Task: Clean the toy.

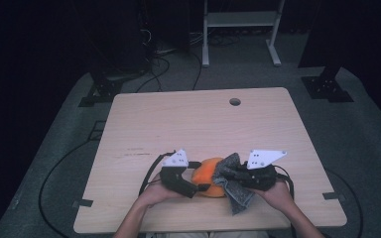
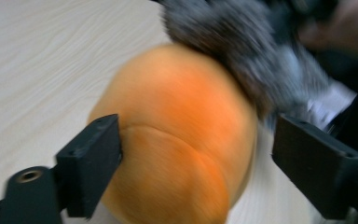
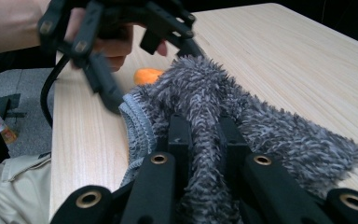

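Note:
An orange rounded soft thing (image 1: 207,174) lies near the table's front edge. My left gripper (image 1: 200,175) stands open around it: in the left gripper view the orange thing (image 2: 177,140) sits between the jaws of the left gripper (image 2: 198,135), touching the left jaw, with a gap at the right jaw. A grey fuzzy cloth (image 1: 234,191) drapes against its right side. My right gripper (image 1: 231,176) is shut on a fold of the cloth (image 3: 261,126), which bunches up between the jaws of the right gripper (image 3: 204,126). A bit of orange (image 3: 148,74) peeks out behind the cloth.
The wooden table (image 1: 193,119) has a round cable hole (image 1: 235,101) near its far edge. Cables run over the grey floor at left and back. A white frame (image 1: 238,20) stands beyond the table. Both hands are close to the front edge.

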Demonstrator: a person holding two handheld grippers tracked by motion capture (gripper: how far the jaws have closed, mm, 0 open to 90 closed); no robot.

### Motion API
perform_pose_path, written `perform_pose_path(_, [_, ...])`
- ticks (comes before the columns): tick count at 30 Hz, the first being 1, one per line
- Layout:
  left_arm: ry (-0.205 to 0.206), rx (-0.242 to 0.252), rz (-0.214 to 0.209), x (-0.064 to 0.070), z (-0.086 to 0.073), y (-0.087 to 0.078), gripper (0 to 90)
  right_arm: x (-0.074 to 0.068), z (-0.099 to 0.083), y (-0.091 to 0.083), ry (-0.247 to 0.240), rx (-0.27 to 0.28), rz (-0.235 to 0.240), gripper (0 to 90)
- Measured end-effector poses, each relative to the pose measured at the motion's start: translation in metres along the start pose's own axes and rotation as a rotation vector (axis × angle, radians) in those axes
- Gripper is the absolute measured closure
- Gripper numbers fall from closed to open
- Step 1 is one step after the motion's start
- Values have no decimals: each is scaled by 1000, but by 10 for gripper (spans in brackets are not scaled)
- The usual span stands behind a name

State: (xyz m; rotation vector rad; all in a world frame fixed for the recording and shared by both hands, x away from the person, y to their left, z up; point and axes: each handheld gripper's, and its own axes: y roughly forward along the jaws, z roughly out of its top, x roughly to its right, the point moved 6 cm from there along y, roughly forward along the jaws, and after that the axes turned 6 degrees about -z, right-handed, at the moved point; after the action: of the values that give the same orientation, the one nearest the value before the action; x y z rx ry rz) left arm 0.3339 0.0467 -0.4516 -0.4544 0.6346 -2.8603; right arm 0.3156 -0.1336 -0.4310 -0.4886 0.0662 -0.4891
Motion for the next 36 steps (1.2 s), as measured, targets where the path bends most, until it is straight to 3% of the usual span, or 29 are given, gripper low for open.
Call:
perform_pose_path(1, [-2, -41, 23, -4, -4, 4, 140, -2, -1, 0, -7, 6, 2, 788])
perform_pose_path(4, [5, -56, 28, -5, -6, 8, 215, 0, -5, -2, -6, 7, -13, 788])
perform_pose_path(7, [25, -70, 45, -2, -6, 10, 258, 10, -20, -10, 41, 15, -15, 790])
perform_pose_path(9, [54, -83, 42, 0, -8, 9, 262, 21, -37, -18, 96, -12, -35, 790])
perform_pose_path(12, [60, -84, 39, 2, -9, 9, 262, 27, -49, -23, 116, -46, -60, 790])
perform_pose_path(13, [64, -78, 35, 3, -10, 9, 262, 32, -61, -25, 139, -83, -71, 790])
perform_pose_path(15, [74, -79, 39, 4, -12, 8, 262, 34, -66, -27, 154, -94, -65, 789])
perform_pose_path(17, [78, -82, 40, 5, -12, 8, 262, 33, -64, -29, 164, -76, -58, 789])
perform_pose_path(19, [85, -85, 31, 6, -11, 9, 264, 27, -42, -32, 150, 16, -14, 790])
perform_pose_path(23, [128, -101, 24, 13, -9, 12, 257, 20, -21, -25, 116, 47, 10, 789])
perform_pose_path(25, [96, -104, 25, 12, -6, 10, 185, 16, -21, -16, 83, 11, 5, 789])
perform_pose_path(27, [38, -112, 59, 6, -3, 9, 63, 14, -25, -12, 101, 14, 19, 789])
perform_pose_path(28, [17, -134, 61, 3, -3, 11, 63, 14, -25, -12, 101, 14, 19, 789])
perform_pose_path(29, [-4, -152, 26, 3, -5, 15, 64, 13, -26, -13, 102, 15, 18, 789])
perform_pose_path(30, [-4, -158, 22, 3, -6, 18, 86, 13, -27, -14, 107, 10, 20, 789])
perform_pose_path(31, [36, -145, 33, 6, -4, 18, 212, 13, -27, -16, 93, 1, 3, 789])
perform_pose_path(32, [36, -145, 33, 6, -4, 18, 282, 13, -26, -18, 87, 1, -4, 789])
perform_pose_path(33, [125, -91, 70, 10, 4, 15, 337, 13, -25, -20, 83, 4, -11, 789])
perform_pose_path(34, [125, -91, 70, 10, 4, 15, 359, 14, -23, -22, 76, 12, -20, 789])
perform_pose_path(35, [218, -62, 126, 11, 11, 13, 368, 15, -20, -24, 70, 20, -33, 789])
perform_pose_path(36, [218, -62, 126, 11, 11, 13, 369, 15, -20, -24, 70, 20, -33, 789])
